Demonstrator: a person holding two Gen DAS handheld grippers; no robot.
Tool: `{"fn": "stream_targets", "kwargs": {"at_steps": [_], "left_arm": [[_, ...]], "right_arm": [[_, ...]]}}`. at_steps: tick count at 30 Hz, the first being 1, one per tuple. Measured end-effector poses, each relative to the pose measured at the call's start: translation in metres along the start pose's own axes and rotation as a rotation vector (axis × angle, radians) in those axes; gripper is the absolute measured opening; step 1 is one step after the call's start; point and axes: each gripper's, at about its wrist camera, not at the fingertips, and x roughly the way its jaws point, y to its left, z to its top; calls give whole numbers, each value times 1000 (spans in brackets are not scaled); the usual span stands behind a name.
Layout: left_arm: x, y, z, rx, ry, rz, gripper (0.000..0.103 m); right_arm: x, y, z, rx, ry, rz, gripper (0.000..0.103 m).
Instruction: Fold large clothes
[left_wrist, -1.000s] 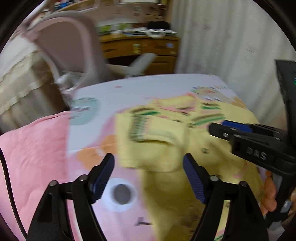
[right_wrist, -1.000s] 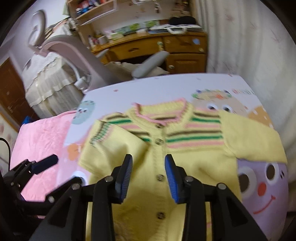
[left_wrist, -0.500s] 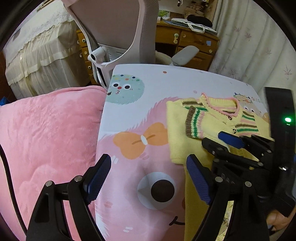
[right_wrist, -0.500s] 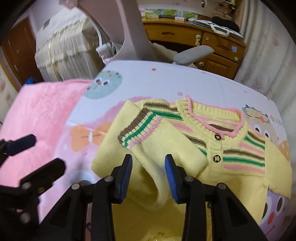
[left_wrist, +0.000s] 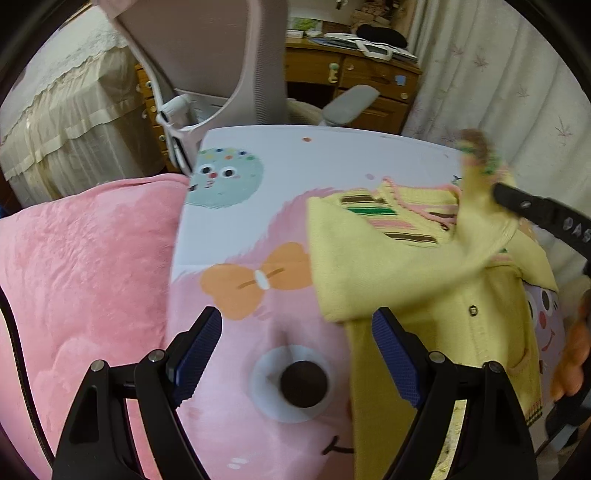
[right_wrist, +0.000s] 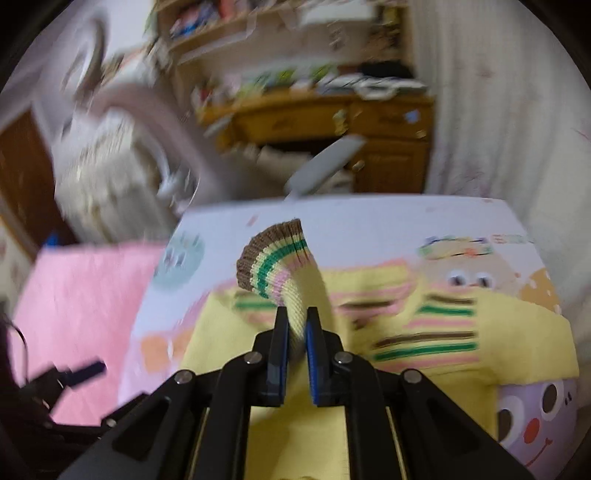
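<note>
A yellow knit cardigan (left_wrist: 417, 266) with pink, green and brown stripes lies on the cartoon-print table cover (left_wrist: 280, 155). My right gripper (right_wrist: 296, 325) is shut on the cardigan's sleeve (right_wrist: 291, 280) just below its striped cuff (right_wrist: 271, 254) and holds it lifted above the body; it also shows in the left wrist view (left_wrist: 496, 195) at right. My left gripper (left_wrist: 295, 339) is open and empty, above the pink cartoon face, just left of the cardigan's edge.
A pink plush blanket (left_wrist: 81, 266) lies along the table's left side. An office chair (left_wrist: 221, 66) stands at the far edge, with a wooden desk (left_wrist: 354, 81) behind it. White curtains (left_wrist: 498, 81) hang at right.
My right gripper has shut on the sleeve and lifted it up and to the right. My left gripper stays open and has barely moved.
</note>
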Motion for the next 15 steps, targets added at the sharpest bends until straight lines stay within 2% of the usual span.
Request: {"fn": "stream_targets", "kwargs": {"at_steps": [3, 5, 8, 10, 11, 14, 15], "left_arm": [[8, -15, -2, 25, 10, -25, 83], [14, -25, -3, 45, 24, -35, 83], [25, -39, -8, 78, 43, -37, 83], [32, -45, -10, 95, 52, -37, 83], [35, -47, -12, 99, 54, -38, 83], [47, -50, -14, 96, 70, -28, 83], [51, -51, -14, 92, 75, -26, 83]], "right_arm": [[-3, -45, -11, 106, 18, -52, 10], [7, -78, -28, 177, 91, -89, 14], [21, -120, -55, 306, 211, -82, 16], [20, -136, -65, 363, 224, -47, 16], [17, -141, -67, 380, 207, -18, 19], [18, -142, -63, 371, 182, -28, 33], [20, -143, -60, 365, 178, -45, 34]]}}
